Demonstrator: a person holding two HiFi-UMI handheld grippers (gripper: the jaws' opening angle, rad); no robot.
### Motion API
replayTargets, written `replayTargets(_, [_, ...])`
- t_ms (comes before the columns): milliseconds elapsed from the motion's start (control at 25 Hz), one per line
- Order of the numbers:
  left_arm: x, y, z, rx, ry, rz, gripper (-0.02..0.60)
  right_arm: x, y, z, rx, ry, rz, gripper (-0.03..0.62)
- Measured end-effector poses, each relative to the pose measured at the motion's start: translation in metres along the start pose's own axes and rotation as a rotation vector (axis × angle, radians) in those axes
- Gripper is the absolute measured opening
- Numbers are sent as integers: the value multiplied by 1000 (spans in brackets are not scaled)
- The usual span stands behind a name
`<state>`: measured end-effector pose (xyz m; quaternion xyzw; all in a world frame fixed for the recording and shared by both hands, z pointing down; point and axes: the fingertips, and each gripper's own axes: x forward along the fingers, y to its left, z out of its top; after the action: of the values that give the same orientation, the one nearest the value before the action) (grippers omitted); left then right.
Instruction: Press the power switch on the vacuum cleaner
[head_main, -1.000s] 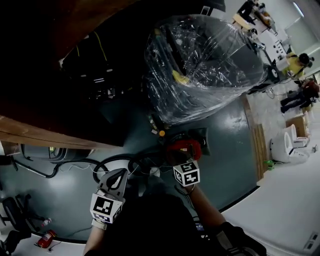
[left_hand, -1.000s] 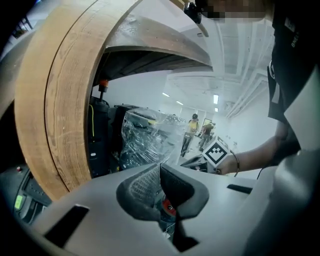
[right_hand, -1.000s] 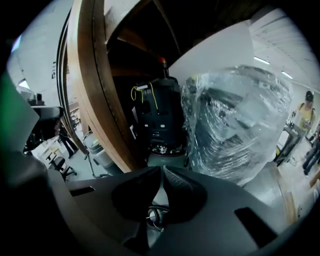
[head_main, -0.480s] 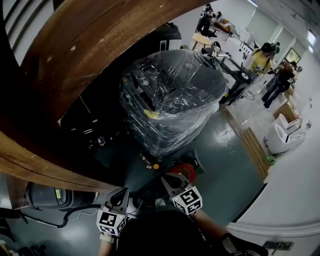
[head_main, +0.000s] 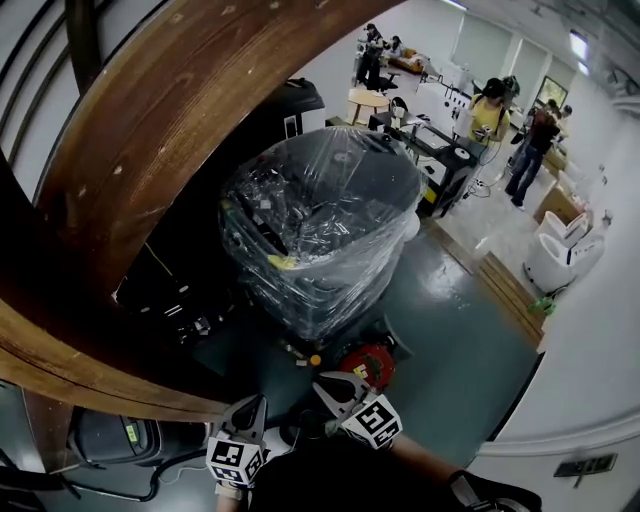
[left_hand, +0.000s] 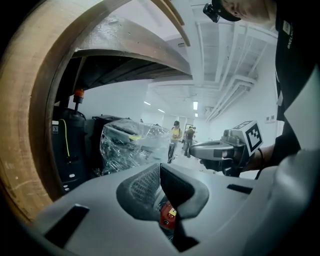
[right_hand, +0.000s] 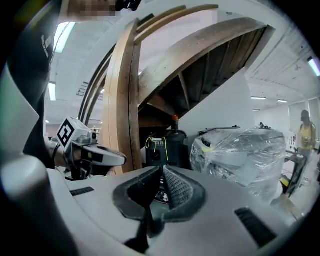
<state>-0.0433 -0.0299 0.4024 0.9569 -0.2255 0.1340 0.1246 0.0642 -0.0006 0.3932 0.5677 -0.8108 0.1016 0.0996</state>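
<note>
The red vacuum cleaner (head_main: 369, 364) sits on the dark floor just in front of the plastic-wrapped load. My right gripper (head_main: 323, 384) hovers at its near left side, jaws shut and empty. My left gripper (head_main: 256, 403) is held further left, also shut on nothing. In the left gripper view a sliver of the red vacuum cleaner (left_hand: 167, 218) shows below the closed left gripper (left_hand: 160, 167), and the right gripper (left_hand: 201, 149) points in from the right. The right gripper (right_hand: 162, 170) faces a black machine (right_hand: 163, 144). No power switch can be made out.
A large plastic-wrapped load (head_main: 320, 226) stands just beyond the vacuum. A curved wooden stair beam (head_main: 150, 160) arches over the left side. A grey machine (head_main: 115, 437) with a hose lies at lower left. People (head_main: 488, 117) stand far back right, near white appliances (head_main: 556, 258).
The head view has tilted upward, so the vacuum and both grippers now sit lower in the picture. The right gripper, earlier over the red vacuum, now lies at its left side.
</note>
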Motion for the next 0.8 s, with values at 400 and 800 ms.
replayTargets(400, [6,-7,1,6,16,-21,15,-9,-5,0,21,-2,-4,38])
replayTargets(800, [7,-16,2,14,19,-31,15,-20,-14,-3,51,-11,-31,38])
